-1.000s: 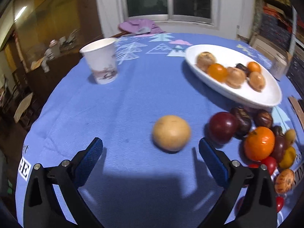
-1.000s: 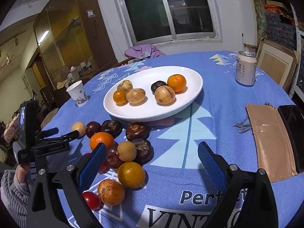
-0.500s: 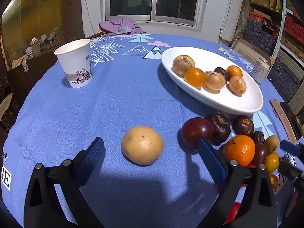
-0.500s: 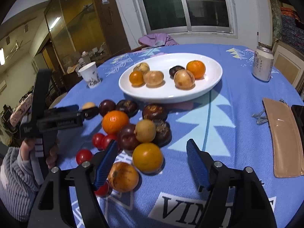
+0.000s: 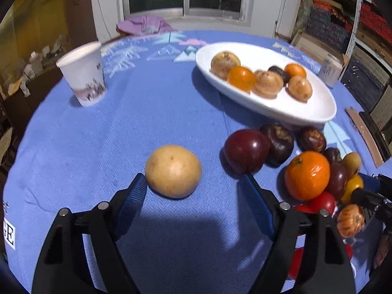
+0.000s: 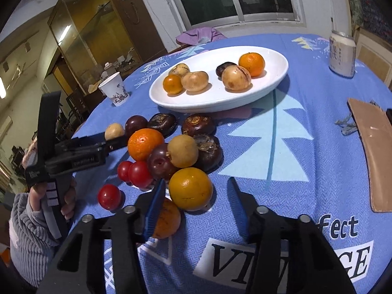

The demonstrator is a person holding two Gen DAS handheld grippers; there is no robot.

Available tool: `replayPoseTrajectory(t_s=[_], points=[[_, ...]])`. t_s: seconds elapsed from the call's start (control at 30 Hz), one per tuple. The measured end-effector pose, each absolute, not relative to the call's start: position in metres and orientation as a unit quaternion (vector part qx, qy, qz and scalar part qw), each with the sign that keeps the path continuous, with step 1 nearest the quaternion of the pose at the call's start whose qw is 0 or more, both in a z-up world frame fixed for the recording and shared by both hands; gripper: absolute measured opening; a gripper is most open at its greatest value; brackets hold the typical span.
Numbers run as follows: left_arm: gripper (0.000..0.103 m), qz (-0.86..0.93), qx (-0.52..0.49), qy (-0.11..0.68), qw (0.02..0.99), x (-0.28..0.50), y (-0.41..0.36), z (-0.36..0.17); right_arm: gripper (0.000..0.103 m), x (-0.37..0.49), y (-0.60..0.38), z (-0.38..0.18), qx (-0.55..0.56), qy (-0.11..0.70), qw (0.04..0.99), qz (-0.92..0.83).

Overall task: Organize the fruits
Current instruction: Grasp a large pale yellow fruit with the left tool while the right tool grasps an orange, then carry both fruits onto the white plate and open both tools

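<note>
I count six fruits on the white plate (image 6: 274, 83): two oranges, three tan ones and one dark one. In front of the plate lies a loose pile: one orange (image 6: 145, 144), one yellow-orange fruit (image 6: 190, 189), three small red tomatoes, several dark ones and a tan one. One paper cup (image 5: 83, 73) stands left of the plate, one can (image 6: 341, 54) to its right. My left gripper (image 5: 193, 191) is closing around the lone tan fruit (image 5: 173, 171) left of the pile; the left pad is at its skin, the right pad apart, so nothing is grasped. A second ago those jaws stood wide. My right gripper (image 6: 194, 194) is closing too, far narrower than before, with the yellow-orange fruit just ahead of its tips, not pinched.
</note>
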State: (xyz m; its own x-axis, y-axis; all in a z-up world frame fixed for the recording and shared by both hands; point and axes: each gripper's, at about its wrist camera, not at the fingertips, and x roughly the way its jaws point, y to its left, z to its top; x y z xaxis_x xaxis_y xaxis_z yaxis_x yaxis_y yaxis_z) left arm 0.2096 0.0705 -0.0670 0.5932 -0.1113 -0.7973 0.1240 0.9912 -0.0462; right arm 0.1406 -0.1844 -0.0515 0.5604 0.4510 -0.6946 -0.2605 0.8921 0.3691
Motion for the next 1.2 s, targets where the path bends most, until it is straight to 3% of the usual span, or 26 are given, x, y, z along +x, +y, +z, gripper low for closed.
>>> replayPoseTrajectory(t_s=[0.13,0.2,0.47,0.53,0.7,1.2], points=[[0.077,-0.062,-0.020,0.441,0.895,0.213,0.082,-0.066,0.045,0.140,-0.181,-0.053,0.108,0.424,0.875,0.209],[0.069,-0.058,-0.028,0.437,0.897,0.215,0.086,-0.065,0.045,0.140,-0.177,-0.054,0.098,0.425,0.875,0.210],[0.061,-0.054,-0.026,0.435,0.898,0.214,0.086,-0.064,0.044,0.143,-0.178,-0.056,0.108,0.429,0.871,0.214],[0.056,-0.056,-0.026,0.434,0.899,0.213,0.086,-0.064,0.038,0.143,-0.178,-0.056,0.116,0.431,0.866,0.224],[0.045,-0.055,-0.039,0.432,0.899,0.212,0.093,-0.063,0.038,0.142,-0.180,-0.055,0.120,0.432,0.865,0.226],[0.044,-0.066,-0.022,0.372,0.926,0.186,0.079,-0.033,0.038,0.137,-0.191,-0.039,0.125,0.391,0.890,0.200]])
